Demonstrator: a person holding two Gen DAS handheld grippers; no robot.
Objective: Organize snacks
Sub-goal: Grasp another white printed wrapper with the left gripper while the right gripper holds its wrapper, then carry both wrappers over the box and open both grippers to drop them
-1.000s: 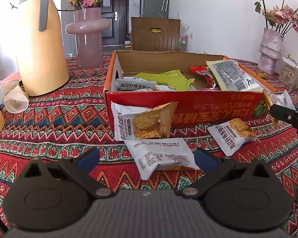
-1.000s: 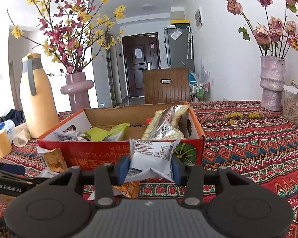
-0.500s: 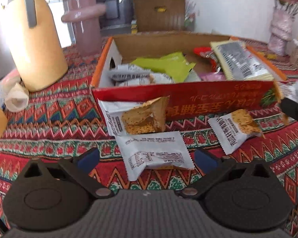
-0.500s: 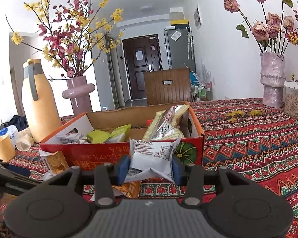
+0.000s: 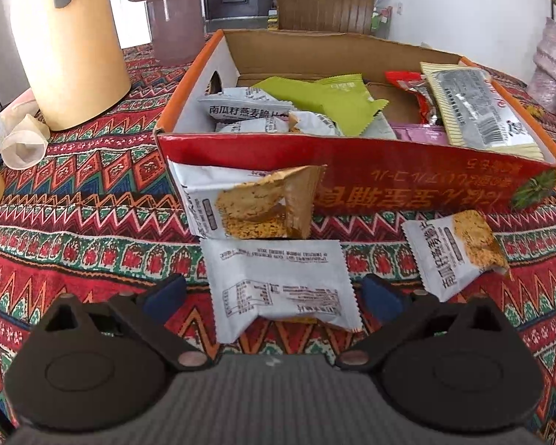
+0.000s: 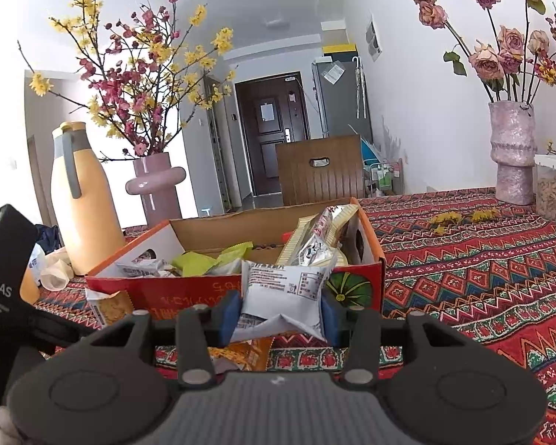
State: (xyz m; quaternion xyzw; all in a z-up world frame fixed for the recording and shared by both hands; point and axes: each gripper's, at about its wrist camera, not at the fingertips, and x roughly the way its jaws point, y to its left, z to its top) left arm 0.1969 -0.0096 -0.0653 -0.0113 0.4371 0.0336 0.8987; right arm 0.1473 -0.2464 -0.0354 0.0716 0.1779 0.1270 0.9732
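The left gripper (image 5: 274, 294) points down at a white packet (image 5: 280, 283) lying on the counter (image 5: 74, 230) before the box (image 5: 352, 181); its jaws, just closing a little, stand apart, not touching it; the right gripper (image 6: 281, 315) has its jaws clamped on another packet (image 6: 283, 298) near the box front.
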